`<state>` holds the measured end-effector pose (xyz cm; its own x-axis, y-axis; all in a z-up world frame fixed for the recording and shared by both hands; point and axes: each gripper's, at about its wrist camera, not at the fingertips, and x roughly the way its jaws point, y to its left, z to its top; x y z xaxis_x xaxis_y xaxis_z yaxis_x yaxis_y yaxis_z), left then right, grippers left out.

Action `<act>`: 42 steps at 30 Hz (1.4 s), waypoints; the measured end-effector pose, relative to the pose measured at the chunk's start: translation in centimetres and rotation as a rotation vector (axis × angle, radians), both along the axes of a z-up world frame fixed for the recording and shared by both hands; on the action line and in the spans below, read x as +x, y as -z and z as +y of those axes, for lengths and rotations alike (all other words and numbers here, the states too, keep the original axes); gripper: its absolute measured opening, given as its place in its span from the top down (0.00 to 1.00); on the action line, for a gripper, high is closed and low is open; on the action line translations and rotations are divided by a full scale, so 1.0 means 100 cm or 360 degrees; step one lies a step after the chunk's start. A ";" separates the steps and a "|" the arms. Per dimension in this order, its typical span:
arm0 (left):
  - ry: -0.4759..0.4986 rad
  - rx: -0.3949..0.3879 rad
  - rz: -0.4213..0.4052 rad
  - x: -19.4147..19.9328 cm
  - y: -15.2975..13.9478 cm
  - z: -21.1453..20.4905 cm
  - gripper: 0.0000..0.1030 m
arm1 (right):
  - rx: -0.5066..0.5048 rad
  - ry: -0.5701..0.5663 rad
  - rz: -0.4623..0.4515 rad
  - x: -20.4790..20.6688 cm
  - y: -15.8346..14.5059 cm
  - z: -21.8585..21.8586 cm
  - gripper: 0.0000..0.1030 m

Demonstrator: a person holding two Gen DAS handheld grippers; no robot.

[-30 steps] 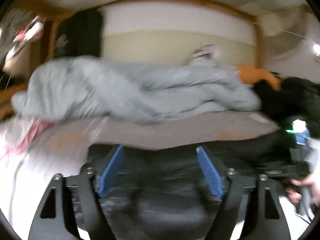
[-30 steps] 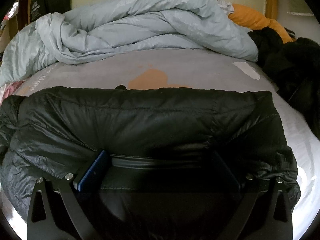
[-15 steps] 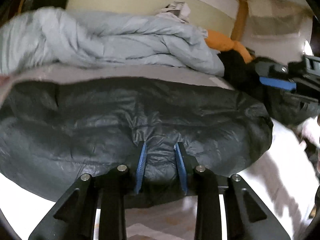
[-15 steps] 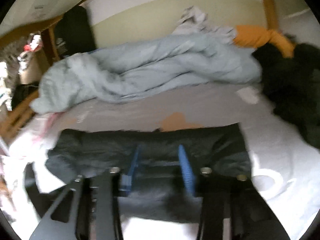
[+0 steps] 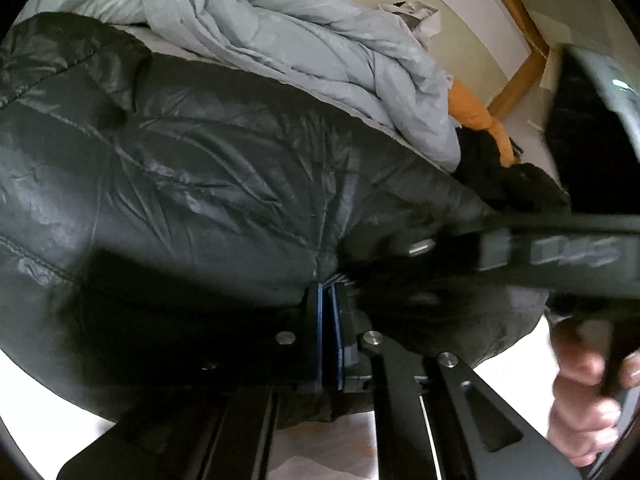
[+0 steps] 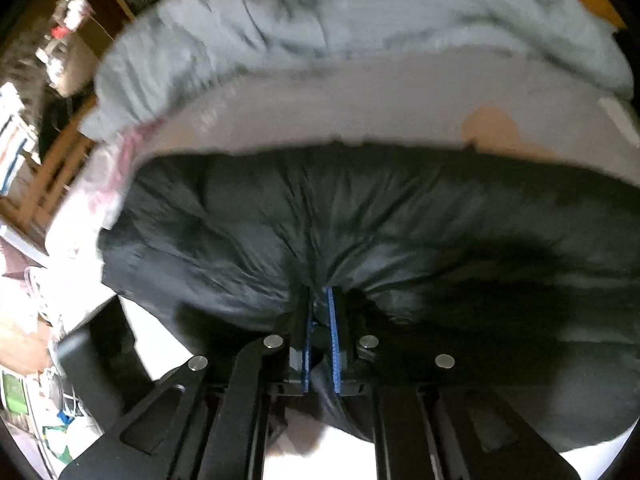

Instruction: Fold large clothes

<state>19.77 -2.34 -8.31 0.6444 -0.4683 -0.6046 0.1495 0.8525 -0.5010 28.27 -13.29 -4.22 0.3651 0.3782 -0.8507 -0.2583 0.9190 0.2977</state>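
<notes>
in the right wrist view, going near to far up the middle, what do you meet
right gripper shut on the black puffer jacket → bare grey bed sheet → rumpled light blue duvet

Dim indoor light; heavy fisheye bending, black corners; right wrist view motion-blurred; deep shadows under gripper, blown-out white sheet

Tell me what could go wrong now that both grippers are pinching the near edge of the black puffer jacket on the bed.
1. The left gripper and right gripper each pinch only a small bunch of the slick black puffer jacket, so the fabric may slip out when lifted.
2. The grippers sit close together, so they might collide.
3. The grey duvet lies just behind, so a folded edge could land on it.
</notes>
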 end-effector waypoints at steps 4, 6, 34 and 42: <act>-0.0009 -0.0016 0.0034 0.005 0.004 0.002 0.93 | -0.0045 0.0027 0.0003 0.015 0.017 0.003 0.96; -0.0013 -0.0019 0.0039 0.005 0.004 0.002 0.93 | -0.0034 0.0052 -0.0003 0.024 0.018 0.002 1.00; -0.0007 -0.0061 -0.0005 0.002 0.002 0.005 0.93 | 0.0202 0.0692 -0.0735 -0.131 -0.044 -0.125 0.32; -0.0003 -0.0085 -0.0013 0.001 0.002 0.007 0.93 | 0.0668 0.1320 -0.0520 -0.149 0.020 -0.199 0.11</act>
